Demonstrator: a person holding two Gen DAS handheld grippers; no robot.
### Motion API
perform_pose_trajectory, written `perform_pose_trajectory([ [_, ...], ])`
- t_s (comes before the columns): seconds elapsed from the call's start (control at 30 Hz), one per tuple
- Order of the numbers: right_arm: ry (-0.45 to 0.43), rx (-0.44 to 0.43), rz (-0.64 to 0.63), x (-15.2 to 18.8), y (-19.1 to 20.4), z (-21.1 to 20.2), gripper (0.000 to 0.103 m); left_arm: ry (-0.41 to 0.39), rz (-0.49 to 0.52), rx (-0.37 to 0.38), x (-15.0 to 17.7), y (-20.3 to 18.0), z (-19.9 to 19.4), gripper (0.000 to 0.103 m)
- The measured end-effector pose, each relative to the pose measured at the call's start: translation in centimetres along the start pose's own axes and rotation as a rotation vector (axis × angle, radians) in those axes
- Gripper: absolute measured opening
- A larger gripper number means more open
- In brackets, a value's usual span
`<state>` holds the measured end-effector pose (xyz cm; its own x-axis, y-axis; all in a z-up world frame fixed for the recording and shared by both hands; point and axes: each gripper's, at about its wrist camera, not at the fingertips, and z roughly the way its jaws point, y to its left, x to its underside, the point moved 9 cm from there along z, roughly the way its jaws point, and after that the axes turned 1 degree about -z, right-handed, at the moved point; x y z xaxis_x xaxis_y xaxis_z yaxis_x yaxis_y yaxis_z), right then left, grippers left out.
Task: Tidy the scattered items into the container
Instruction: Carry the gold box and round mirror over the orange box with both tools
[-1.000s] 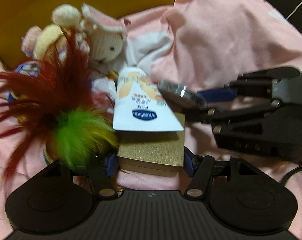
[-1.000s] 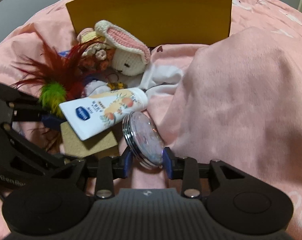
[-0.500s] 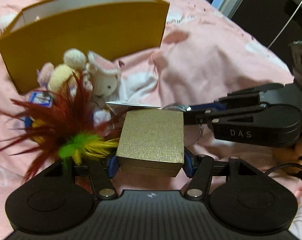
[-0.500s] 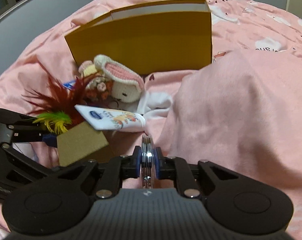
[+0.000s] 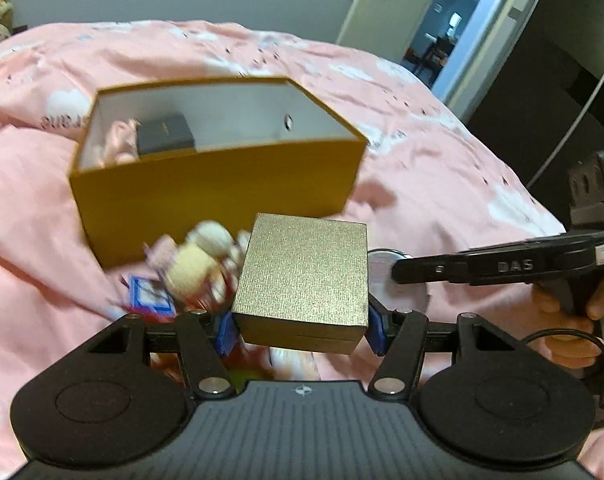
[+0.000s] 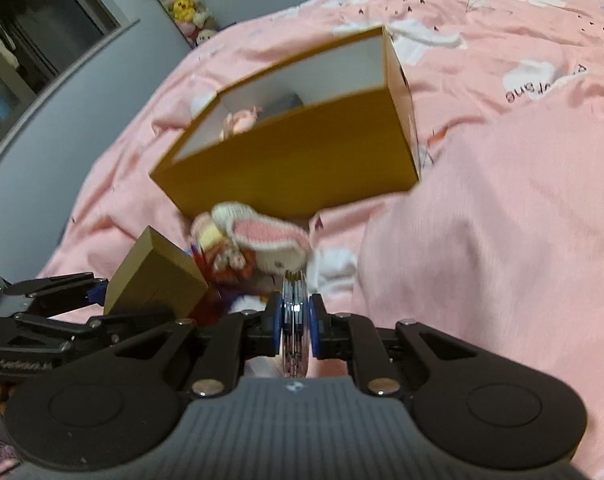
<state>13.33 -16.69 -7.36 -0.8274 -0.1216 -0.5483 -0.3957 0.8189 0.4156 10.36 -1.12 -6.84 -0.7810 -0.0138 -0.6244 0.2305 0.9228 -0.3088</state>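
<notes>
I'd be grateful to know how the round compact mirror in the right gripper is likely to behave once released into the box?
The compact mirror is held on edge by the right gripper; being a thin disc, it may roll or topple flat. Its shiny rim looks slippery, and it probably chips easily, so lower it gently into the yellow box.

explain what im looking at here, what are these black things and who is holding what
The black things are two hand-held grippers, each carried by a person, with a camera looking along its fingers. One picture comes from each. The left gripper has its jaws clamped on a gold box. The right gripper has its jaws shut on a thin round compact, seen edge on; a hand grips its handle. Both are lifted above a pink bedspread. Ahead stands an open mustard-yellow container with a dark box already inside. A crocheted bunny lies in front of it.
</notes>
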Motion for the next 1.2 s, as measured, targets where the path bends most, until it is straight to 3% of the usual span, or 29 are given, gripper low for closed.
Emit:
perform_pose_trajectory([
  [0.17,-0.034,0.001,-0.034,-3.0,0.7,-0.7,0.015,-0.042,0.018,-0.049,-2.7,1.1,-0.6,0.070],
  [0.63,-0.124,0.001,-0.377,-13.6,7.1,0.8,0.015,-0.137,-0.048,-0.166,-10.8,6.9,-0.4,0.070],
  [0.9,0.044,0.052,-0.511,-17.3,7.8,9.6,0.015,-0.110,-0.084,-0.195,-13.3,10.7,2.7,0.070],
  [1.2,0.283,0.085,-0.753,-15.6,7.7,18.9,0.015,-0.088,-0.136,-0.168,-13.0,13.8,5.3,0.070],
])
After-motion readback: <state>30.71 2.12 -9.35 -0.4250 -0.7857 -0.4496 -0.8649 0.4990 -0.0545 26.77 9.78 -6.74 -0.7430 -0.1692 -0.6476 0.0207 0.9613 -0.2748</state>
